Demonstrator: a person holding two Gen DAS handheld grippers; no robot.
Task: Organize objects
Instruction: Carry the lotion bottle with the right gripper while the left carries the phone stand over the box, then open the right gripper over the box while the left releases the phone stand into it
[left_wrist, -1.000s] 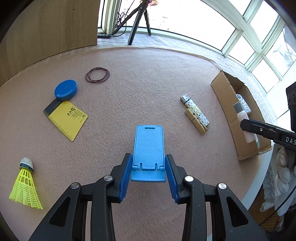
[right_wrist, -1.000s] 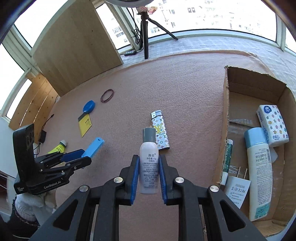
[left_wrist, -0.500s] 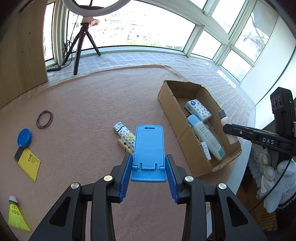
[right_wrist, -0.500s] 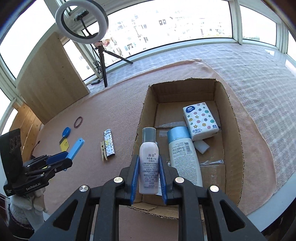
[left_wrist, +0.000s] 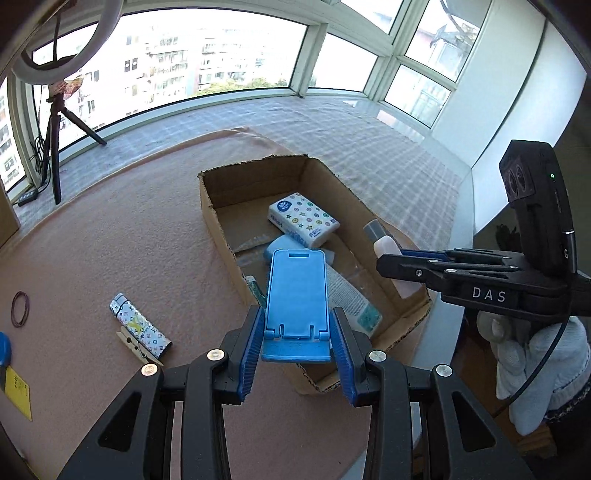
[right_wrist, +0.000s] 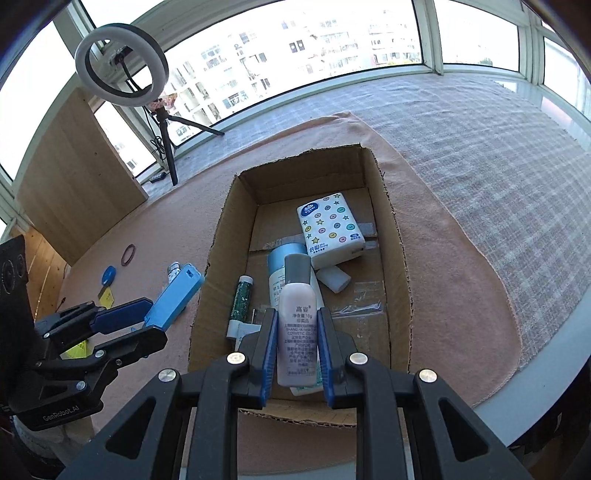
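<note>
A pink cloth-covered table (left_wrist: 110, 240) carries an open brown cardboard box (right_wrist: 218, 236), its floor holding a star-patterned tissue pack (right_wrist: 330, 229), a pale blue-capped lotion bottle (right_wrist: 286, 254) and a thin green tube (right_wrist: 242, 299). The left gripper (left_wrist: 297, 341) is clamped on a flat blue plastic phone stand (left_wrist: 297, 295), held above the box's near-left corner. The right gripper (right_wrist: 295, 350) pinches a small pinkish bottle with a grey cap (right_wrist: 297, 321) over the box's near end — above the lotion bottle. On the cloth left of the box lie a patterned lighter (left_wrist: 140, 326), a wooden clothespin (left_wrist: 136, 347) touching it, and a dark rubber band (left_wrist: 19, 308).
</note>
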